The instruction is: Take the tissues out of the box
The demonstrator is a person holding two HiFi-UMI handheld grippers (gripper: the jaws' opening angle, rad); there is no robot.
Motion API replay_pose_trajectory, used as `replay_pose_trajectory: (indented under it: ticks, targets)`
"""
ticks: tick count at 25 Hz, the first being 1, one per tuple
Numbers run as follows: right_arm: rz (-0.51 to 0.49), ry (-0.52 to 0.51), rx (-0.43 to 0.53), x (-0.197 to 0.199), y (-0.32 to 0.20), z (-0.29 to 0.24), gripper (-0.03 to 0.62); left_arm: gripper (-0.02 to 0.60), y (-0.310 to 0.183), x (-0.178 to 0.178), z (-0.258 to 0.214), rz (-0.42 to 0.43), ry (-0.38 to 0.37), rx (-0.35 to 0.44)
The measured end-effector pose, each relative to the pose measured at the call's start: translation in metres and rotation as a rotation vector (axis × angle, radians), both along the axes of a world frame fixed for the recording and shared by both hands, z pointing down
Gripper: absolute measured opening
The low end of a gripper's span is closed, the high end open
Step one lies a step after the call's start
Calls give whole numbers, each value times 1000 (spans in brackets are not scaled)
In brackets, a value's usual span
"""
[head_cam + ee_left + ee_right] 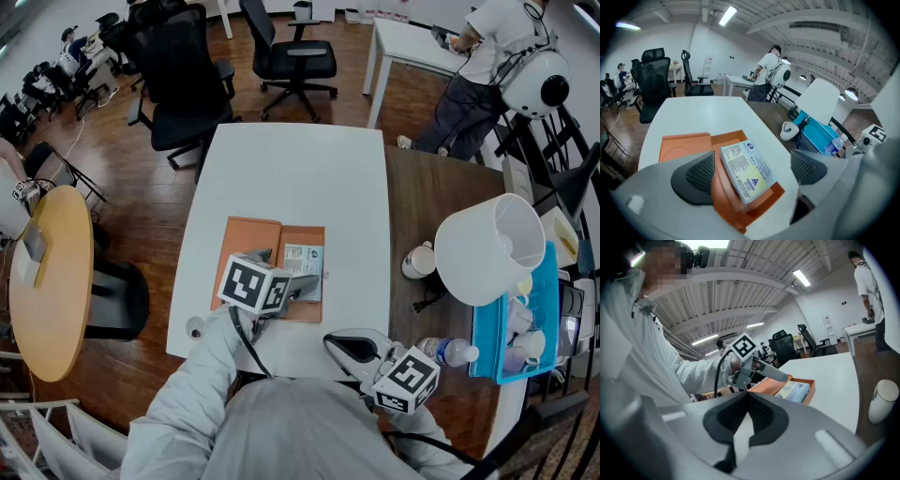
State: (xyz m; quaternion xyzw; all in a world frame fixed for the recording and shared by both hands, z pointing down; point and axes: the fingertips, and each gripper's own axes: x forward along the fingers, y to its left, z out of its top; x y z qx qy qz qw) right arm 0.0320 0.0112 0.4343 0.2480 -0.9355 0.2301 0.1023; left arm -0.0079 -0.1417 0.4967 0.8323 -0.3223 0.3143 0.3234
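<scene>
Step in hand: we judge this to be the reach for the tissues, with the pick itself not yet made.
Tissue pack: the tissue pack (743, 164) lies flat in the open half of the orange box (684, 145), a little askew, one corner riding over the box's near wall.
Box: it rests on the white table (300, 169) close to our edge, with its lid folded out flat on the left side in the head view.
Left gripper: the left gripper (751, 169) tilts down over the pack with its jaws spread as wide as they go. The pack shows between the two pads, but neither pad touches it.
Right gripper: the right gripper (747, 420) waits low near our body and well apart from the box. Its jaws are drawn together with nothing in them.
Next move, as we read it: we lower the left gripper until the pads straddle the pack's long sides, then close on it and lift it straight up out of the box.
What that calls for: we think the pads must go deep enough to catch the pack's sides rather than its slick top wrapper.
Possible help: the box looks light, so we may need the right gripper to press on the lid while we lift.
</scene>
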Motion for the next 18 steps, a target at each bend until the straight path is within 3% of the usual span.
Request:
replay_pose_trajectory:
  ticks: [10, 18]
  targets:
    - [-1, -38, -26, 9, 3, 0, 2, 508, -9, 12, 58, 2, -188, -149]
    - [0, -60, -35, 15, 4, -1, 0, 508, 0, 14, 84, -3, -264, -235]
